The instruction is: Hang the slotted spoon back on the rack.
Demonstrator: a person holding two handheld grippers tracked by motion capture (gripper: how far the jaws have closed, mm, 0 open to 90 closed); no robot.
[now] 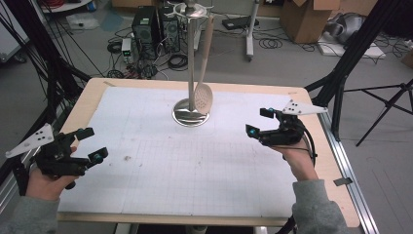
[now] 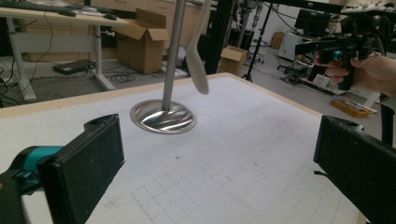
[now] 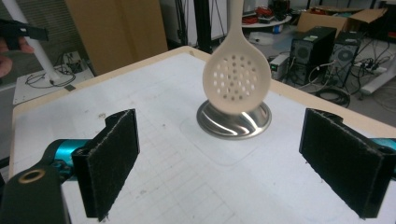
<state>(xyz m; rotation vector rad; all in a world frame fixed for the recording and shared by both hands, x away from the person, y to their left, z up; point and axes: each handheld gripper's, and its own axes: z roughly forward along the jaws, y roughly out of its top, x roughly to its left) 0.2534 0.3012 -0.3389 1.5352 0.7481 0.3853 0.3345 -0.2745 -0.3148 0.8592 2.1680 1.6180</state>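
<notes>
Left gripper: your left gripper (image 1: 90,144) sits at the lower left of the high view, over the near left part of the mat, jaws spread wide with nothing between them.
Right gripper: your right gripper (image 1: 257,122) is at the right of the frame, a little farther up the table, jaws also spread wide and empty; both point inward toward the centre.
Mat: the white gridded mat (image 1: 160,165) between your two grippers is bare apart from a small dark speck (image 1: 127,158) near your left one.
Slotted spoon: the pale slotted spoon (image 1: 203,97) hangs in the upper middle of the frame, bowl down, just above the stand's base and beside the pole; it is well apart from both grippers.
Stand: the metal stand (image 1: 191,114) has a round shiny base on the mat and an upright pole.
Beyond the table: computer towers (image 1: 157,29), cables and cardboard boxes (image 1: 307,19) on the floor at the top of the frame.
</notes>
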